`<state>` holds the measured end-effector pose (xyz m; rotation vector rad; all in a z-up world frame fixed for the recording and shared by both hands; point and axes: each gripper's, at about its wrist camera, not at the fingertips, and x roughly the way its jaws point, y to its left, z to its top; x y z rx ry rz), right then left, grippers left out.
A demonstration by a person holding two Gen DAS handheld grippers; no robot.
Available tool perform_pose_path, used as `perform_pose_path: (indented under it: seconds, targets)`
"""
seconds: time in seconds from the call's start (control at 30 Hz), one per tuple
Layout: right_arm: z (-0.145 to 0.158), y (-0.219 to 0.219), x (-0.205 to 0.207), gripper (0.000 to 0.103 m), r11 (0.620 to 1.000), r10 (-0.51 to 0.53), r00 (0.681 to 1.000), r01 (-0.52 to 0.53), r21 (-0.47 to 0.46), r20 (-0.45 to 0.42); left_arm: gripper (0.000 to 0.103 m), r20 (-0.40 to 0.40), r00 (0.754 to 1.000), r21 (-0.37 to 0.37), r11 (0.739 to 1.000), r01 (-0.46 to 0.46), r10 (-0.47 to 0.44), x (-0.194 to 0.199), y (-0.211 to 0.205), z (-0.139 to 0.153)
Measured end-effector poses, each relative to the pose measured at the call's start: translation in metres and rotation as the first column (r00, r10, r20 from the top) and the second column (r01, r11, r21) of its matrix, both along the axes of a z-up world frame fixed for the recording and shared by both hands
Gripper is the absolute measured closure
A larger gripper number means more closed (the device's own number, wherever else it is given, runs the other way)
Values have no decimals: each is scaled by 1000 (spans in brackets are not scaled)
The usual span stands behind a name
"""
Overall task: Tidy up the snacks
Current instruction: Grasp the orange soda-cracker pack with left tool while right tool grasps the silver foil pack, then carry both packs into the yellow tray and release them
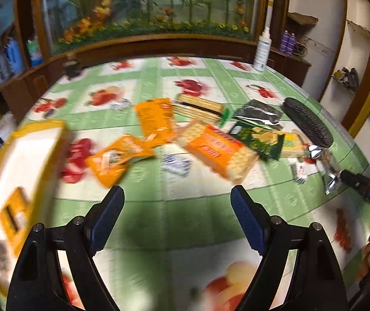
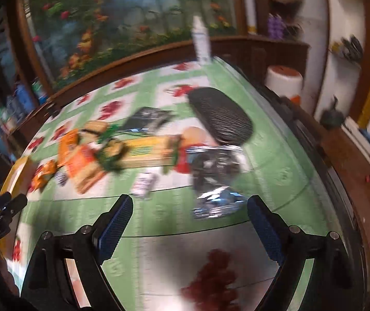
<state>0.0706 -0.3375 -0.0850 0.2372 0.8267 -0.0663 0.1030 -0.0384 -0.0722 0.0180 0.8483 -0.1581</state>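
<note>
Green fruit-print tablecloth (image 1: 185, 207) covering the table, black textured case (image 1: 307, 121) at 2 o'clock, white bottle (image 1: 262, 51) upright at 1 o'clock by the far edge, flower mural (image 1: 146, 5) at 12 o'clock behind

Motion-blurred snack packets (image 2: 86, 160) (labels unreadable)

Fruit-print green tablecloth (image 1: 185, 215), flower mural (image 1: 146, 7) behind, wooden shelves (image 1: 292, 59) alongside.

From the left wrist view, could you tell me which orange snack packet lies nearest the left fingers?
The small orange packet, lying just beyond the left fingers; the two other orange packets lie farther back.
</note>
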Motion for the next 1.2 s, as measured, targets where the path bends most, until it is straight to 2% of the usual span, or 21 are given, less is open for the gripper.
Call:
perform_pose_path:
  seconds: [0.07,0.3,0.4,0.47,0.57,0.6,0.63,0.67,0.7,0.73,0.77,0.87,1.0,1.2]
  targets:
    - [-6,-10,8,11,1000,-2,1000,3,15,-22,19,-26,1000,-19,1000,3,-3,18,-17,-6]
    - [-23,0,31,11,998,48,996,-51,-31,-76,19,-86,987,-60,988,-142,137,70,-45,-25]
    - [-29,3,37,11,998,52,994,-56,-33,-93,18,-118,979,-15,985,-170,168,84,-55,-37]
    - [-31,7,42,11,996,45,994,-52,-69,-99,18,-137,977,-19,985,-169,165,89,-58,-45]
    - [-35,12,49,11,991,41,993,-55,-124,-111,17,-107,980,42,986,-162,166,92,-62,-49]
    - [-35,13,50,11,989,45,993,-60,-134,-113,20,-97,983,68,987,-148,154,91,-64,-51]
    - [-36,14,51,10,988,50,992,-66,-141,-115,29,-81,986,87,987,-136,143,89,-64,-51]
    - [-36,15,51,13,985,52,992,-70,-159,-114,33,-75,989,80,989,-124,130,87,-62,-49]
    - [-36,17,52,21,982,57,992,-76,-175,-112,39,-77,990,76,991,-112,118,86,-60,-48]
    - [-34,17,52,36,981,59,993,-77,-181,-103,46,-76,992,77,992,-98,104,84,-58,-47]
    - [-32,18,51,42,981,68,993,-84,-176,-93,49,-74,993,77,994,-83,89,81,-55,-46]
    - [-32,20,49,43,977,84,992,-101,-188,-97,50,-68,995,90,994,-62,68,68,-48,-44]
    - [-27,25,39,43,975,96,992,-110,-192,-83,51,-18,999,108,994,-36,38,36,-40,-35]
    - [-3,49,12,43,956,130,991,-133,-260,-30,51,66,998,107,994,-18,11,-15,-26,-7]
